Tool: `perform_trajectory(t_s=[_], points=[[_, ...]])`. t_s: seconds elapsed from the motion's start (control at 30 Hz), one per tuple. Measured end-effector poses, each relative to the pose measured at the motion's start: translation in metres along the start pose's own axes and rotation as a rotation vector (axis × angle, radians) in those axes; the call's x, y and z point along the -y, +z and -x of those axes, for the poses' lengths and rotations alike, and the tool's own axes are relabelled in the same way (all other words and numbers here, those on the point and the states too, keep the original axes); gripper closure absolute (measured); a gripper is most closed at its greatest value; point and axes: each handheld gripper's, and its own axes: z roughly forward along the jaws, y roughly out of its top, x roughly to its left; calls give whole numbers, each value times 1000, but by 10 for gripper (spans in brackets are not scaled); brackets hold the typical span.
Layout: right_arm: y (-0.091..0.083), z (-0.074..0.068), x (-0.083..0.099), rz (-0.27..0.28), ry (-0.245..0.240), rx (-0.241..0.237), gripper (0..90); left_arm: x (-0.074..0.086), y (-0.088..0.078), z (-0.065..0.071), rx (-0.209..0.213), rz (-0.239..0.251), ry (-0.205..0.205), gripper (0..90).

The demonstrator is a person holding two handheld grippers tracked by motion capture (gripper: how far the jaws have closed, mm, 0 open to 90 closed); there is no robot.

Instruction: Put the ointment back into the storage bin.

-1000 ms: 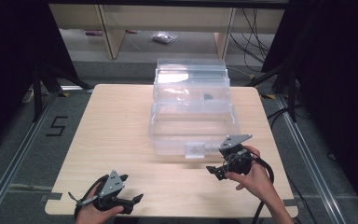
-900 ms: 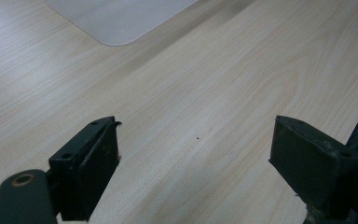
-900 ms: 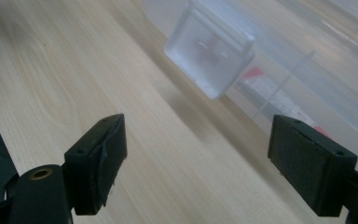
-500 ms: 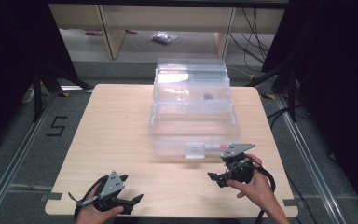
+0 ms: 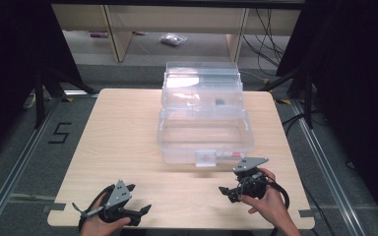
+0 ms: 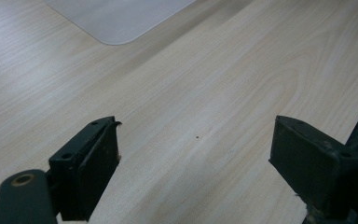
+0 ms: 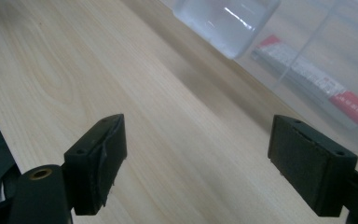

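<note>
- We hold both grippers low at the near edge of the worktop (image 5: 128, 128): the left gripper (image 5: 140, 212) at the near left, the right gripper (image 5: 226, 191) at the near right, just in front of the clear plastic box (image 5: 204, 132).
- Both are released. In each gripper view the black jaws stand wide apart with bare wood between them and nothing held.
- The box sits right of centre, its front latch (image 5: 206, 158) facing us and its upper tier stepped back toward the far side. A small dark item (image 5: 220, 102) lies inside that far tier; we cannot tell what it is.
- We judge the latch the likely target. It is small, clear and slippery, so a gripper closing off-centre could slide off it.
- The box looks light. With the left gripper well apart from it, a one-sided pull could drag or tip it toward us.
- Writing: a "5" (image 5: 61, 133) is marked on the floor left of the worktop. The right gripper view shows a white and red label (image 7: 314, 79) on the box front, its print too blurred to read.
</note>
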Motion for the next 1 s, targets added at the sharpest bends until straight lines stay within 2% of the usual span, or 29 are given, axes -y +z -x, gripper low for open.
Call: perform_trajectory(t_s=[0.03,0.1,0.17,0.4,0.43,0.53,0.57,0.63,0.67,0.7,0.73,0.77,0.8,0.87,0.9,1.0], points=[[0,1,1,-17,-3,-3,202,0,0,0,3,0,1,150],[3,2,3,-13,-12,-16,204,0,0,0,3,1,3,150],[5,1,4,-11,1,-13,204,0,0,1,0,3,-6,150],[8,1,13,-1,14,-18,204,0,0,0,2,0,3,150],[8,0,18,-17,12,-34,203,0,0,1,2,-1,2,150],[9,-3,23,2,21,-31,200,0,0,1,9,1,5,150],[8,-2,24,-7,11,-39,200,0,0,1,6,3,2,150],[6,-4,25,-13,24,-46,194,0,1,1,2,-2,2,150],[7,-4,27,8,14,-34,192,0,1,1,4,0,4,150],[5,-5,28,-13,28,-50,192,0,1,1,4,0,4,150],[6,-4,29,-4,10,-44,189,0,0,1,3,-1,6,150],[7,-5,31,7,17,-36,187,0,0,0,9,-2,8,150],[6,-5,31,-10,18,-48,187,0,0,0,5,-3,11,150],[7,-6,34,10,7,-30,184,0,-1,0,5,-3,11,150],[6,-6,35,-9,19,-39,180,0,0,1,11,2,4,150],[4,-8,39,-1,38,-24,174,0,1,0,0,1,12,150]])
